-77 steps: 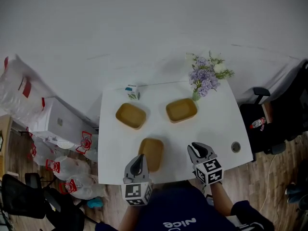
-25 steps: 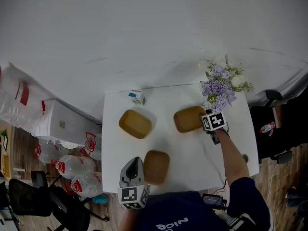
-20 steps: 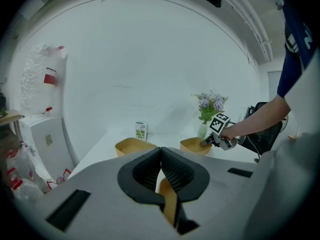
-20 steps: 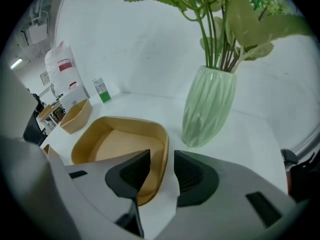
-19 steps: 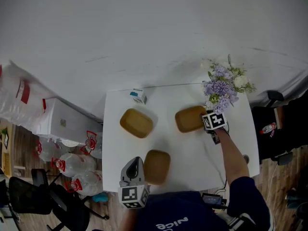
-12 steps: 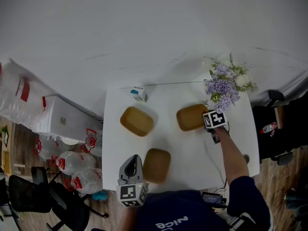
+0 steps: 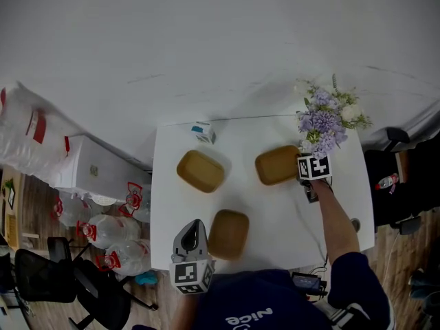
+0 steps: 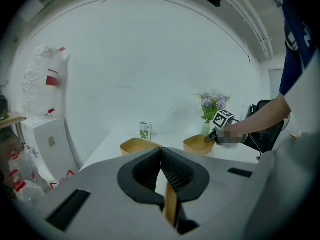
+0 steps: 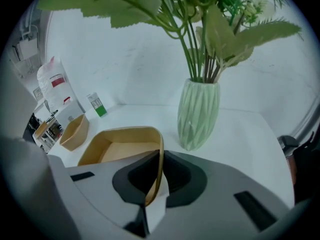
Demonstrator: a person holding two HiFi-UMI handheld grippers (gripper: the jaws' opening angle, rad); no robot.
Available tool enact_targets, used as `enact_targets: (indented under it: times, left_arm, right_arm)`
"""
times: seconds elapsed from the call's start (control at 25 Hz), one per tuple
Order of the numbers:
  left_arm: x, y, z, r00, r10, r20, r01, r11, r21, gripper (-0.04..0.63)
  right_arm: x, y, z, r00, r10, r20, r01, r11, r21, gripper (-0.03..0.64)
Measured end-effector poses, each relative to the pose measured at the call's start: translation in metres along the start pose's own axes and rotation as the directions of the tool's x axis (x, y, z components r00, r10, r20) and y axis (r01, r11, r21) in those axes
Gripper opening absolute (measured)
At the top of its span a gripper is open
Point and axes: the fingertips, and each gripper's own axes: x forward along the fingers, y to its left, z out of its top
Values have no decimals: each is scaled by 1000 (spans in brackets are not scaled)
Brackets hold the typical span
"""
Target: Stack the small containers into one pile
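Three tan containers sit on the white table [image 7: 261,205]: one back left [image 7: 200,171], one back right [image 7: 278,164], one at the front [image 7: 228,234]. My right gripper [image 7: 302,172] is at the back-right container's right rim. Its jaws have just been closing, and they are now shut on that container's wall [image 9: 159,159], with the tray [image 9: 120,146] stretching away to the left. My left gripper [image 7: 194,227] rests beside the front container's left side; its fingertips [image 8: 161,151] meet, and a strip of tan shows through the gap below them.
A small milk carton [image 7: 203,131] stands at the back left of the table. A pale green vase [image 9: 198,114] of flowers [image 7: 326,119] stands just right of the held container. Plastic bags [image 7: 103,243] and a white cabinet [image 7: 96,177] lie left of the table.
The right gripper has gone from the table's front edge to the back-right container and stayed at its rim for the last second. The left gripper has kept its place.
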Motion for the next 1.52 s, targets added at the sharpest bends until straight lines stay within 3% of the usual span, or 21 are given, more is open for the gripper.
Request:
enact_targets:
  times: [0.64, 1.12, 1.52]
  left_arm:
    - [-18, 9, 2, 999, -6, 40, 7, 1000, -25, 18]
    - [-43, 17, -3, 997, 19, 72, -14, 998, -61, 18]
    - [-63, 20, -8, 995, 36, 89, -30, 997, -69, 18]
  right_arm:
    - [-43, 49, 26, 980, 113, 163, -116, 993, 8, 55]
    - [-83, 115, 23, 948, 264, 176, -248, 963, -107, 55]
    - [-109, 170, 6, 919, 374, 123, -337, 909, -245, 55]
